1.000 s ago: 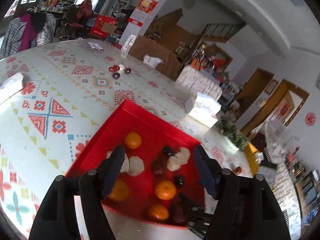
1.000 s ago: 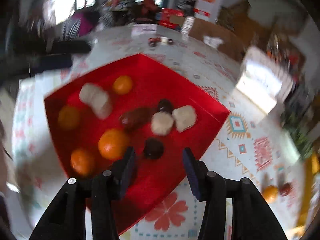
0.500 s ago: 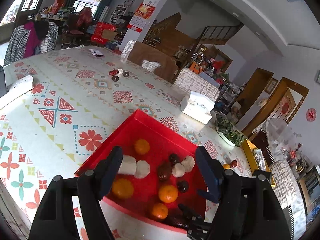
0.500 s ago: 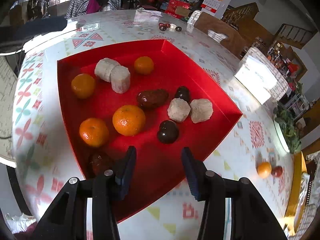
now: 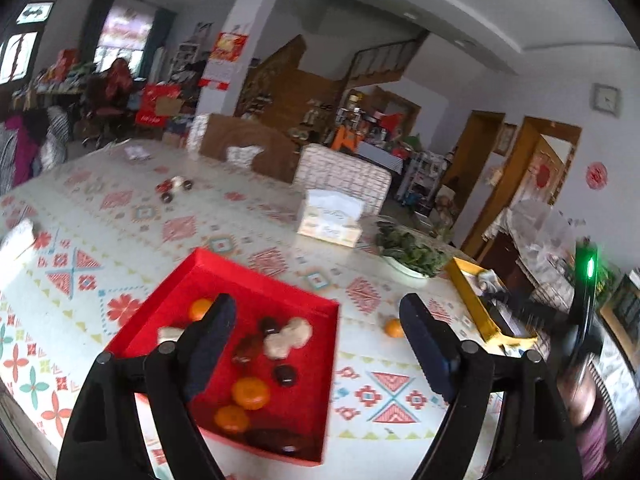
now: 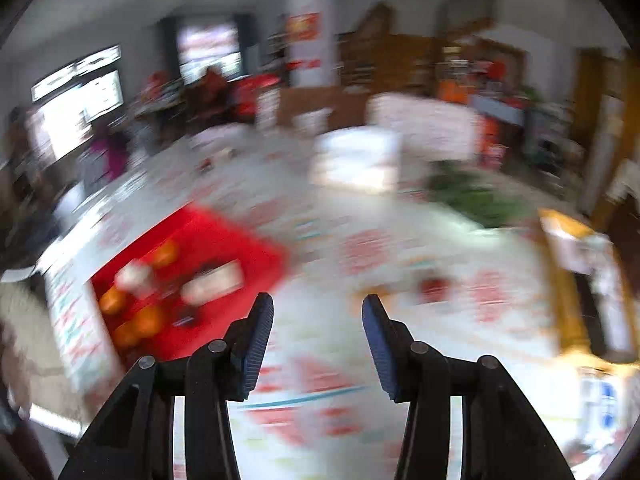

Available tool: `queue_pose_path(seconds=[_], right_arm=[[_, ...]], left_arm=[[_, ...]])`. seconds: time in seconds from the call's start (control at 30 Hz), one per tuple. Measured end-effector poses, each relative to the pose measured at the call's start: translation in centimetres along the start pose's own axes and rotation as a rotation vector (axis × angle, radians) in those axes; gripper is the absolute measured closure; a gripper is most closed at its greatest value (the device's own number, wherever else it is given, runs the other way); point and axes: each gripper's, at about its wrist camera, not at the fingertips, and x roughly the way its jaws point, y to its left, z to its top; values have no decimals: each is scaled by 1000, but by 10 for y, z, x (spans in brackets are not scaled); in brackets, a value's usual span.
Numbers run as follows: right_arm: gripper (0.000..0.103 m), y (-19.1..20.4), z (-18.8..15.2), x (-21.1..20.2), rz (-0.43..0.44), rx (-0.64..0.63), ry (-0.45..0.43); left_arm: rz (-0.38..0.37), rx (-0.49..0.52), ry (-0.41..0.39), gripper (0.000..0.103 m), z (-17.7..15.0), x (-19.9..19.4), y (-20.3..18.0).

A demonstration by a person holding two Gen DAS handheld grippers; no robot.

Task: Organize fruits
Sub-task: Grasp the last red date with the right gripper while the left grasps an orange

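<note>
A red tray lies on the patterned tablecloth and holds mandarins, dark fruits and pale pieces. My left gripper hovers above the tray's right edge, its jaws opening with nothing between them. One loose mandarin sits on the cloth right of the tray. The right wrist view is heavily blurred. In it my right gripper is open and empty over bare cloth, with the red tray to its left. A red fruit shows as a blur ahead and to its right.
A yellow tray lies at the table's right end, with a bowl of greens and a tissue box behind it. Small dark fruits lie far back. A device with a green light shows at the right edge.
Both grippers have risen and drawn back from the tray. The left jaws have widened. The right gripper has swung right, off the tray to the bare cloth, and its view is now blurred.
</note>
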Motion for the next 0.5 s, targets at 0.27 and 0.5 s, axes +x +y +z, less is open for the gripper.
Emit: queue_pose_path(seconds=[0.27,0.5], right_arm=[[52,-105,63,-16,-132,142,-47],[52,-95,2,116,104,276,205]], left_arm=[[-62,80,42,19,-3,30,-53],[-38,87,136,19,-15,62,-60]])
